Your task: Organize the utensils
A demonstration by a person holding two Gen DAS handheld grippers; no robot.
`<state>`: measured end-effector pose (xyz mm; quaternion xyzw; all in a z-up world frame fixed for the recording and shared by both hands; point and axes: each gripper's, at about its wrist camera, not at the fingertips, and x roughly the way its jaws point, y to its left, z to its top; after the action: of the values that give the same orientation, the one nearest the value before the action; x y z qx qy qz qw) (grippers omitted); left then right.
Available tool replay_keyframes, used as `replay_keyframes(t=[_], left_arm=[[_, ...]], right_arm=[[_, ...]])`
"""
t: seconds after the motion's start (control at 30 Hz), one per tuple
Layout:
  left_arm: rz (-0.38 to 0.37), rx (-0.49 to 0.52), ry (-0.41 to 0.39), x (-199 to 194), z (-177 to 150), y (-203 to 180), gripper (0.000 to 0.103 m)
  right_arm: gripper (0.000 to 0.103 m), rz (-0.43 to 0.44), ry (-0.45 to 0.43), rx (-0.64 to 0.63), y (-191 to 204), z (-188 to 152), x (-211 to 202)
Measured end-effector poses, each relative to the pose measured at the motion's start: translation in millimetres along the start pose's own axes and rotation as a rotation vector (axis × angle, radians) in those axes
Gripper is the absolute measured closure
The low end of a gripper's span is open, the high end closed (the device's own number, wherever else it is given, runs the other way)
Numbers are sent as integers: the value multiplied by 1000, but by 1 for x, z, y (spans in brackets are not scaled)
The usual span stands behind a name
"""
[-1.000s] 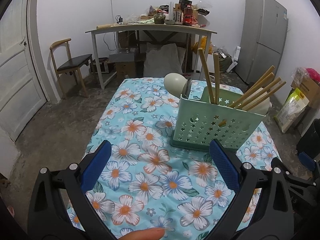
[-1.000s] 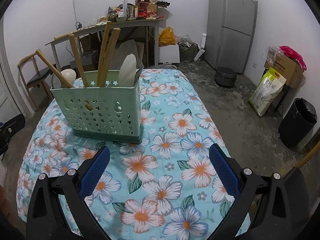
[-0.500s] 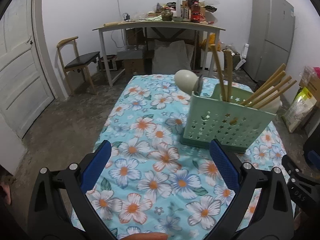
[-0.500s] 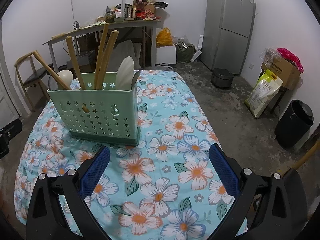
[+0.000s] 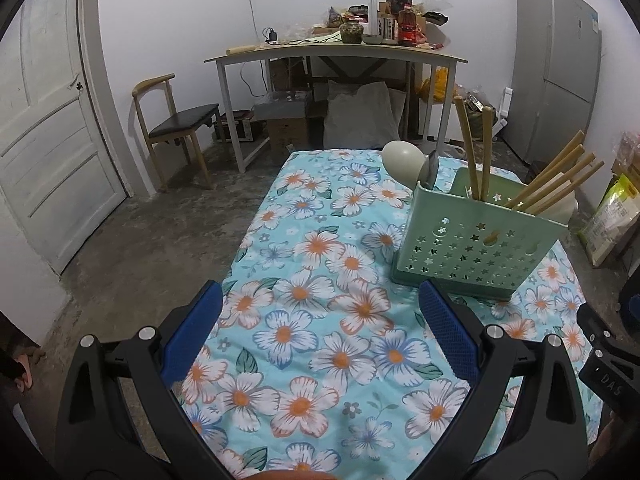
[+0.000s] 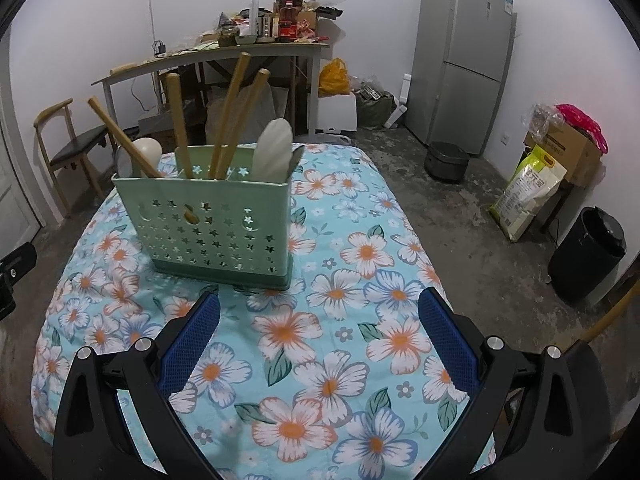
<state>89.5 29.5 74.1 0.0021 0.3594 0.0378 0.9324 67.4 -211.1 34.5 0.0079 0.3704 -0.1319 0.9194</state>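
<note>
A pale green utensil holder (image 5: 476,246) (image 6: 216,232) with star-shaped holes stands on the floral tablecloth (image 5: 320,320) (image 6: 340,320). Several wooden handles (image 5: 556,184) (image 6: 236,116), pale spoon heads (image 6: 274,148) (image 5: 400,158) and a dark metal piece stick out of it. My left gripper (image 5: 320,336) hangs open over the cloth, below and left of the holder, with nothing between its blue pads. My right gripper (image 6: 318,340) is open too, in front of the holder, holding nothing.
A cluttered desk (image 5: 332,50) stands at the back wall beside a wooden chair (image 5: 176,128) and a white door (image 5: 44,152). A grey fridge (image 6: 464,56), a black bin (image 6: 586,254), a pot (image 6: 446,160) and a rice sack (image 6: 528,192) sit on the floor to the right.
Both grippers have drawn back and up from the holder, so it looks smaller and farther. The left view has swung left. Both stay open.
</note>
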Motion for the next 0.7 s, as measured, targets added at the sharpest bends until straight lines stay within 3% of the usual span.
replay_keyframes(t=[0.7], left_arm=[[-10, 2, 2, -4, 0, 0, 8]], right_arm=[[6, 2, 2, 4, -2, 0, -5]])
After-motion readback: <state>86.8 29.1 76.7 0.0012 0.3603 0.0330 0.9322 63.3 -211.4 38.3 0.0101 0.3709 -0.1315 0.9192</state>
